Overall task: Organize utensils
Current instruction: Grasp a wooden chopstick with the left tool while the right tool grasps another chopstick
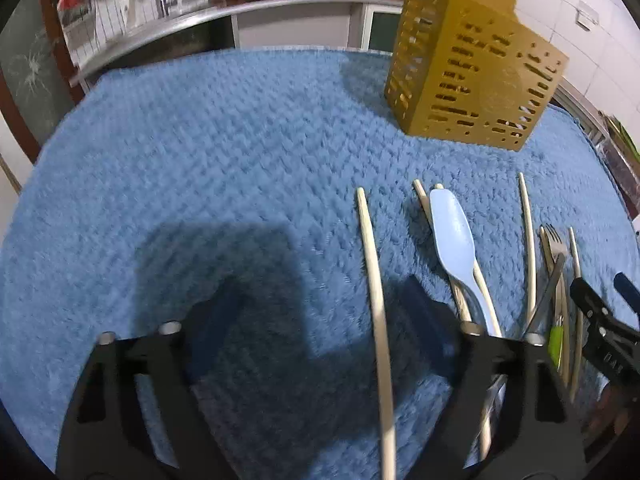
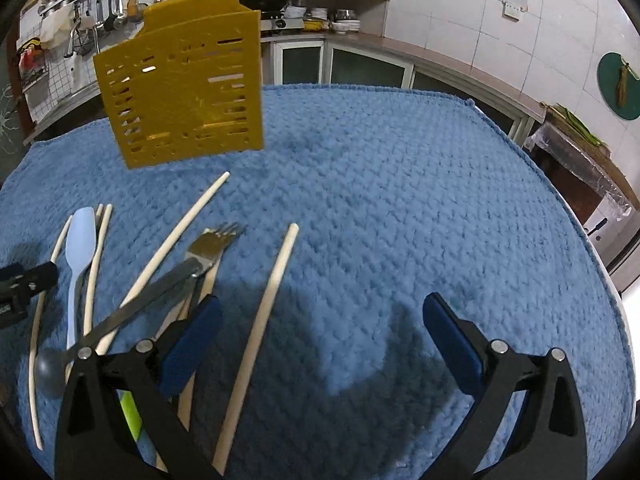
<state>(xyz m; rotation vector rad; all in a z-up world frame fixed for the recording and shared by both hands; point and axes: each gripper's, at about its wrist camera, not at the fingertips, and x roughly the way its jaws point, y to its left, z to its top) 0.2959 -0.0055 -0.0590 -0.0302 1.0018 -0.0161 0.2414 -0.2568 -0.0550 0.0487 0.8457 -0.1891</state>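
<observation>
Broad bare blue towel (image 1: pixel 200 160) is lying open on the left, reaching the table's edge. The left gripper (image 1: pixel 320 312) is hanging wide, one chopstick (image 1: pixel 374 280) between its fingers, untouched. Rightward, six chopsticks, one blue spoon (image 2: pixel 80 240), one fork (image 2: pixel 212 244) are lying below one yellow caddy (image 2: pixel 184 80). The right gripper (image 2: pixel 320 320) is gaping empty.

The towel (image 2: pixel 400 200) was blue with a knobbly weave. The caddy (image 2: pixel 184 92) was mustard yellow, pierced with slots. The chopsticks (image 2: pixel 260 332) were cream, the spoon (image 1: pixel 454 236) pale blue, the fork (image 2: pixel 212 246) silver.
</observation>
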